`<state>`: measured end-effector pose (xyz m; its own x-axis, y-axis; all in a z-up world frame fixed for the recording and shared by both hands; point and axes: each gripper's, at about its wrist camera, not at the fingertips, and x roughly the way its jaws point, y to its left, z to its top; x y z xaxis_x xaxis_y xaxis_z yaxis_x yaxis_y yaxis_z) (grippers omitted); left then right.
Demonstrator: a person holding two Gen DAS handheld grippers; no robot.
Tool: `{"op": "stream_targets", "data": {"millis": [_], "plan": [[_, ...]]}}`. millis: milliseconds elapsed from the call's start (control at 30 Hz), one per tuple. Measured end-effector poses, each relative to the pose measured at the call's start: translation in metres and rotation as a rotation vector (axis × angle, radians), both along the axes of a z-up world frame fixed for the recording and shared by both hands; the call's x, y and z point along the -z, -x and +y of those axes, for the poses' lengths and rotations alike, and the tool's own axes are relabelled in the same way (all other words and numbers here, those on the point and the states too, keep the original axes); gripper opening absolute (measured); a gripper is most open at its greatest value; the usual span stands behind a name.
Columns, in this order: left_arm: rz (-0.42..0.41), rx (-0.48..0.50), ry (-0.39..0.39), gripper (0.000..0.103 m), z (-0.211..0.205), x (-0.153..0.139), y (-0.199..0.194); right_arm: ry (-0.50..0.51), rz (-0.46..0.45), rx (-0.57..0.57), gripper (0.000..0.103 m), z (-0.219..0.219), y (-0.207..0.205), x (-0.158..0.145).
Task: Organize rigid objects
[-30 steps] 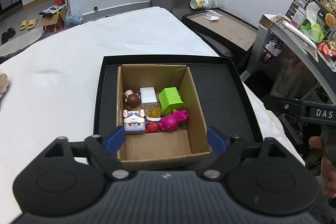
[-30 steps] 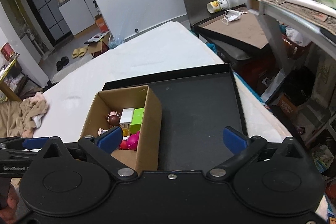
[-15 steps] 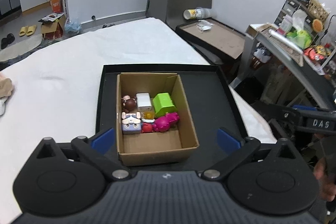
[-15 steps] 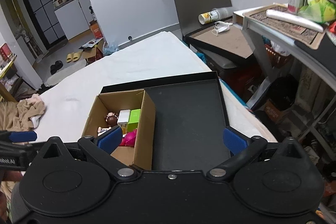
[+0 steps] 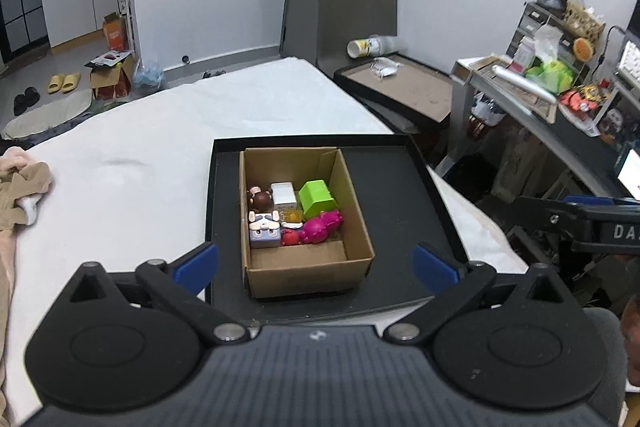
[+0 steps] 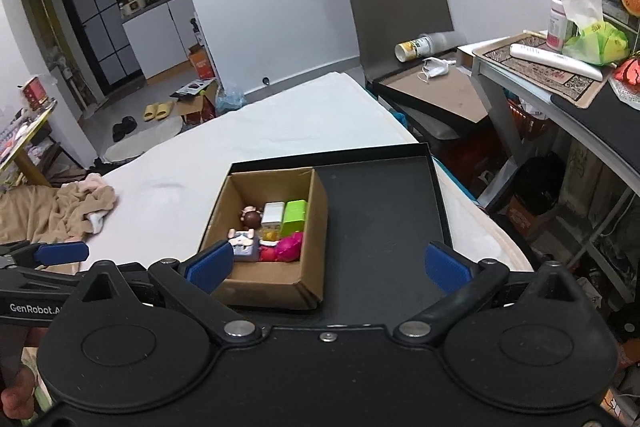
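Left hand-held gripper (image 5: 315, 265): jaws spread wide, just been opening, nothing between the pads. Right hand-held gripper (image 6: 328, 263): also spread wide, empty.

Cardboard box (image 5: 304, 277) sits in the left half of the black tray (image 5: 404, 227), which lies on the white-covered desk (image 5: 140, 163). Right half of the tray is bare.

Inside the box, all clustered mid to far end:
- green block (image 5: 318, 198) at 1 o'clock
- white cube (image 5: 284, 195) at 12, just beside the green block
- brown figure (image 5: 259, 199) at 10-11, against the left wall
- grey-blue toy with ears (image 5: 264, 231) at 8
- magenta toy (image 5: 320, 227) at 4, touching a small red piece (image 5: 291, 237)
- small yellow item (image 5: 292, 215) in the middle, partly hidden

Near end of the box floor is bare cardboard.

Both grippers are above and short of the tray, touching nothing. A beige cloth (image 6: 76, 207) lies at 9 o'clock on the desk, well apart from the tray.
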<state>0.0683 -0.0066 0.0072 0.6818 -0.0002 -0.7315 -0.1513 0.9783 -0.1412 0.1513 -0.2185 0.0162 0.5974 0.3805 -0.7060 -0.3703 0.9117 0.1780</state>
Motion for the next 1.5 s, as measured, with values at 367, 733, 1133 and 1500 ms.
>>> {"op": "stream_targets", "data": {"millis": [367, 733, 1133, 1500], "plan": [[-0.071, -0.004, -0.026, 0.103, -0.008, -0.02, 0.039, 0.003, -0.075, -0.004, 0.103, -0.002, 0.039, -0.017], [-0.119, 0.009, -0.037, 0.103, -0.015, -0.039, 0.066, 0.01, -0.117, -0.019, 0.103, -0.007, 0.071, -0.03], [-0.127, 0.011, -0.062, 0.103, -0.018, -0.042, 0.079, 0.016, -0.128, -0.018, 0.103, -0.01, 0.083, -0.032], [-0.121, 0.005, -0.06, 0.103, -0.013, -0.041, 0.082, 0.031, -0.132, -0.008, 0.103, -0.007, 0.089, -0.031]]}}
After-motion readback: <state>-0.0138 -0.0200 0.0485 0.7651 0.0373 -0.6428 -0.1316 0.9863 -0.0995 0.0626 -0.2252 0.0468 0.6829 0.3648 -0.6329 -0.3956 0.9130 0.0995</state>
